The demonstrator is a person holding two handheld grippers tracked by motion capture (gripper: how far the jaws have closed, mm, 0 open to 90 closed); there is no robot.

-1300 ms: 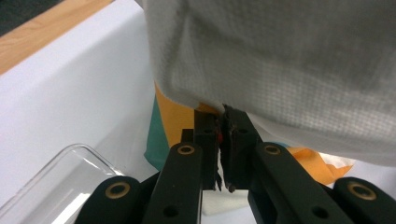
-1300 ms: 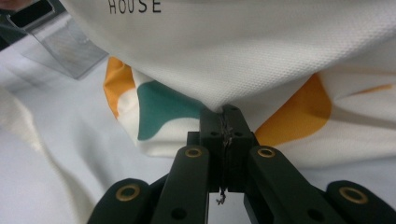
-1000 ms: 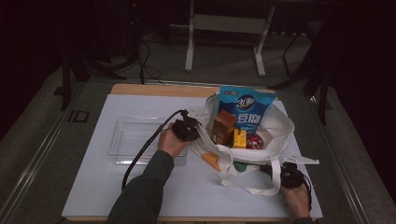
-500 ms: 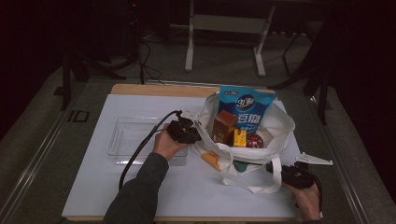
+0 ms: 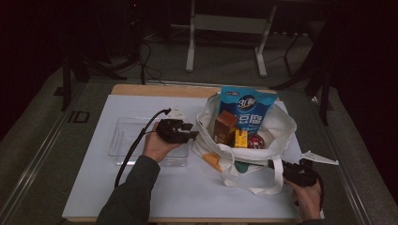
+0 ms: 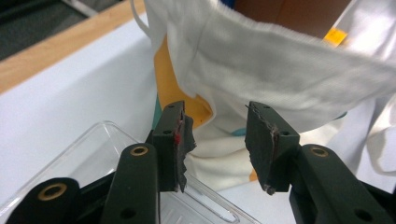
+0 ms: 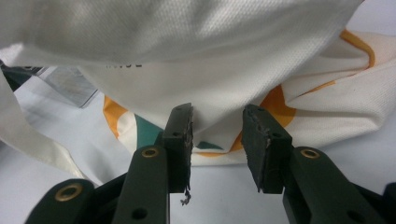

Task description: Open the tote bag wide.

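A white cloth tote bag (image 5: 281, 126) with orange and green print stands on the mat. It holds a blue snack pouch (image 5: 248, 105), a brown box (image 5: 225, 124), a yellow pack (image 5: 241, 138) and a red item (image 5: 256, 142). My left gripper (image 5: 188, 132) is by the bag's left side, over the right end of a clear plastic tray (image 5: 124, 138). Its jaws have just been opening and stand open, with the bag (image 6: 280, 60) just beyond the left gripper (image 6: 215, 126). My right gripper (image 5: 276, 165) is at the bag's front right corner. It has also just been opening, and the cloth (image 7: 187, 56) lies past the open, empty right gripper (image 7: 217, 121).
The bag's strap (image 5: 253, 187) loops over the white mat (image 5: 94, 187) near the front edge, and another strap (image 5: 321, 158) lies out to the right. A wooden table edge (image 5: 155, 90) runs along the back. Metal stand legs (image 5: 190, 47) and cables are on the floor beyond.
Both sets of jaws have gone from shut to open. The left gripper has drawn back leftward and slightly up from the bag's rim. The right hand has stayed nearly in place.
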